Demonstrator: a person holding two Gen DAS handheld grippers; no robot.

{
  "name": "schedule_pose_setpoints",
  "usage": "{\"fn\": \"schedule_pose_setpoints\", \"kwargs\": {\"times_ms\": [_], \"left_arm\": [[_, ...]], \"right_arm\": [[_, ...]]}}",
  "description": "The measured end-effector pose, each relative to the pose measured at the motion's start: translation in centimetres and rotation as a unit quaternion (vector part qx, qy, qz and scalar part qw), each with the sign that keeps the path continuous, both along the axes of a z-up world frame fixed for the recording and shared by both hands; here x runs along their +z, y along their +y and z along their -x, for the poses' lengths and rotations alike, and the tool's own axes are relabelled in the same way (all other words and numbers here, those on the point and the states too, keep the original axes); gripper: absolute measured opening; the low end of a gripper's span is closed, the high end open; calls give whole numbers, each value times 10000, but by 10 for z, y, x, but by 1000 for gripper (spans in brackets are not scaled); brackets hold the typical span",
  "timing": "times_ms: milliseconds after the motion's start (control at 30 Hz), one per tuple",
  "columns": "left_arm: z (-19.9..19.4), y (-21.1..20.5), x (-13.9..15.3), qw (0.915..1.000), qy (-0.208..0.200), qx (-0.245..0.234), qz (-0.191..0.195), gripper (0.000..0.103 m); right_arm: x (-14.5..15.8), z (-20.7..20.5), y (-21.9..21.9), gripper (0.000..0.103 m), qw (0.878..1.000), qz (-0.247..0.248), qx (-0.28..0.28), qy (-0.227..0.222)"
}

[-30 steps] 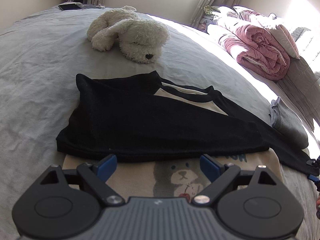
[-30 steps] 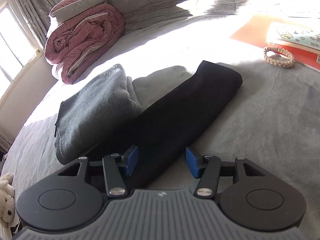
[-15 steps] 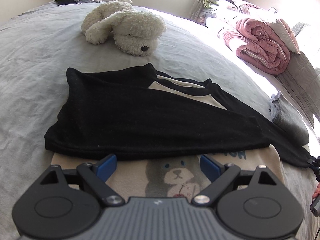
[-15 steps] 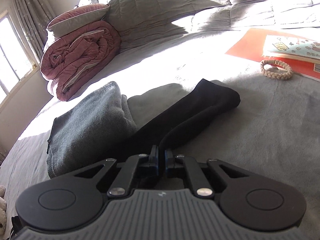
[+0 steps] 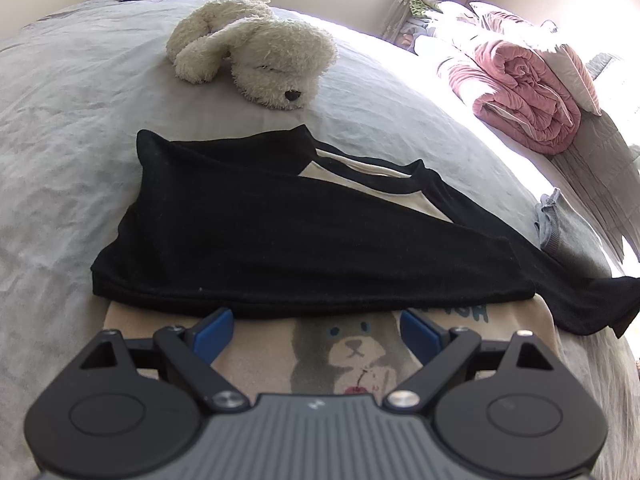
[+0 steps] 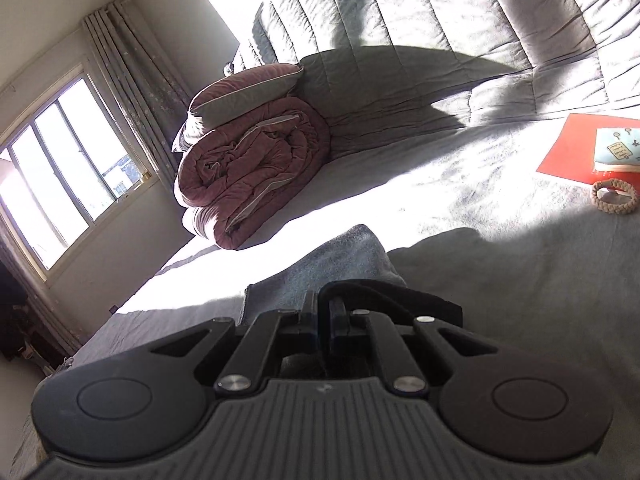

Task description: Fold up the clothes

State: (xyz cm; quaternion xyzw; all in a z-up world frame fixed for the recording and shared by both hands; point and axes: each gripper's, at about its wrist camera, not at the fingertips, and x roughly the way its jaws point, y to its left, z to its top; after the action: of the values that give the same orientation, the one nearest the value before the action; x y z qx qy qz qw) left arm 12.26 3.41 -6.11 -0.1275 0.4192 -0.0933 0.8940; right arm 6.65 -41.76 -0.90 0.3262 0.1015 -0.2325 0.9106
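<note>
Presently:
Shirt [image 5: 280, 240]: one, black-and-cream, on grey bed [image 5: 60, 140]; bear print, lettering partly covered, unreadable.
Left gripper [image 5: 316, 330]: spread above shirt hem.
Right gripper [image 6: 324, 320]: pinching black sleeve [image 6: 424, 306].
Plush dog [image 5: 256, 48]: one.
Bracelet [image 6: 614, 196]: one.

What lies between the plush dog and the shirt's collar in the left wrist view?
Only bare grey bedsheet lies between the plush dog and the shirt; the left wrist view shows nothing else on that stretch.
</note>
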Motion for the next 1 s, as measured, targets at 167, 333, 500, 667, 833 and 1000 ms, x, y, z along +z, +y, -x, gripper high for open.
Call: {"fn": "schedule_pose_setpoints", "kwargs": {"times_ms": [167, 333, 500, 667, 833, 1000], "left_arm": [[2, 2, 1, 10000, -14, -16, -23, 91], [3, 5, 3, 10000, -9, -52, -34, 91], [5, 16, 5, 10000, 4, -10, 15, 91], [1, 31, 7, 9996, 47, 144, 230, 91], [-5, 42, 9, 9983, 85, 292, 507, 91], [-7, 55, 14, 9962, 37, 485, 718, 91]], "right_arm": [[25, -4, 31, 6, 9982, -11, 416, -422], [44, -13, 64, 6, 9930, -9, 922, -736], [53, -25, 97, 6, 9857, -65, 1448, -863], [57, -39, 140, 6, 9764, 173, 2011, -764], [55, -54, 185, 6, 9641, 323, 2552, -656], [42, -67, 229, 7, 9502, 372, 3044, -550]]}}
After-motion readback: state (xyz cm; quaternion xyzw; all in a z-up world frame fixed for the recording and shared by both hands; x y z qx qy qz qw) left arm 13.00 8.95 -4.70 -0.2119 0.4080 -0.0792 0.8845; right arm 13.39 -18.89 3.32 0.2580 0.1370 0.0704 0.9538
